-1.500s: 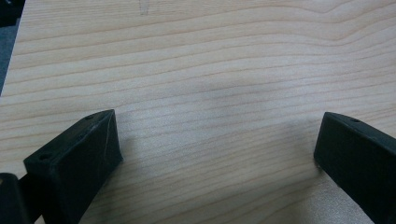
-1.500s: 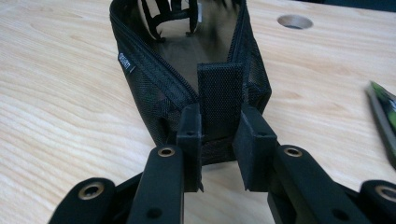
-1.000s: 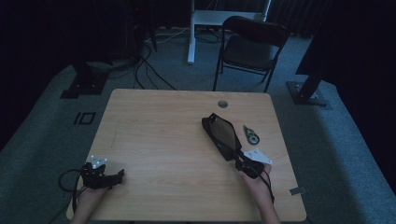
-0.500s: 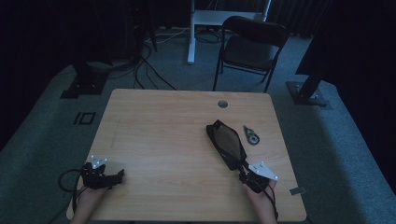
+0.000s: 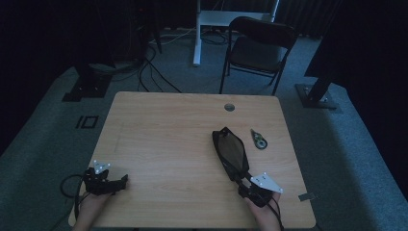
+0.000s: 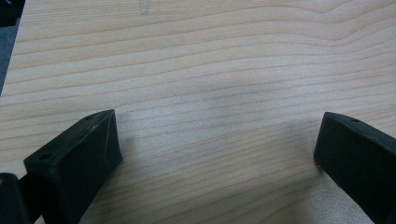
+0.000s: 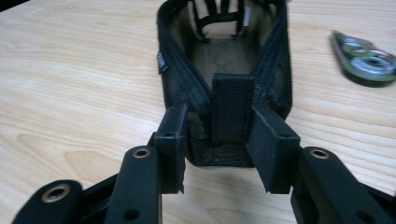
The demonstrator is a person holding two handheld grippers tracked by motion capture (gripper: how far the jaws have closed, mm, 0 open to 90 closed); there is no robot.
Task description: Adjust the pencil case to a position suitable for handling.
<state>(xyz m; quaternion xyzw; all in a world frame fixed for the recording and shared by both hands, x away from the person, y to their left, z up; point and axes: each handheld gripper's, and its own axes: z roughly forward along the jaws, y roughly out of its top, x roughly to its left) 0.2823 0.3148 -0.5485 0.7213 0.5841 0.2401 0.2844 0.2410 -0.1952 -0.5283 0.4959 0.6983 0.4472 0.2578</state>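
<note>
Long black mesh pouch with zip edge and webbing strap (image 5: 231,151) lies on the light wooden tabletop (image 5: 168,139), centre-right of the high view, running diagonally from upper left down to lower right. Its lower end reaches the right gripper (image 5: 246,185) at the lower right of the frame, held in a hand (image 5: 265,211) coming in from the bottom edge; grey three-cornered plate on top of it.

In the right gripper view the pouch (image 7: 224,60) fills the upper centre, mouth open and facing up the frame. Its near end with the black webbing loop (image 7: 232,114) sits between the two black jaws of the right gripper (image 7: 229,149). Jaws have just been opening; they flank the pouch end closely on both sides, pads right at the fabric. Cannot tell whether they still press on it or have let go.

Small flat grey-green tape-dispenser-like gadget with round wheels (image 5: 260,140) lies just right of the pouch, apart from it; in the right gripper view it is at the upper right (image 7: 366,58).

Left gripper (image 5: 122,182) rests at the lower left of the high view, on the table near the front edge, hand (image 5: 91,207) behind it, cable looping off to the left. In the left gripper view its jaws stand wide apart, released, bare wood grain (image 6: 210,93) between them.

Black folding chair (image 5: 260,48) stands on the grey carpet beyond the table, top centre-right.
</note>
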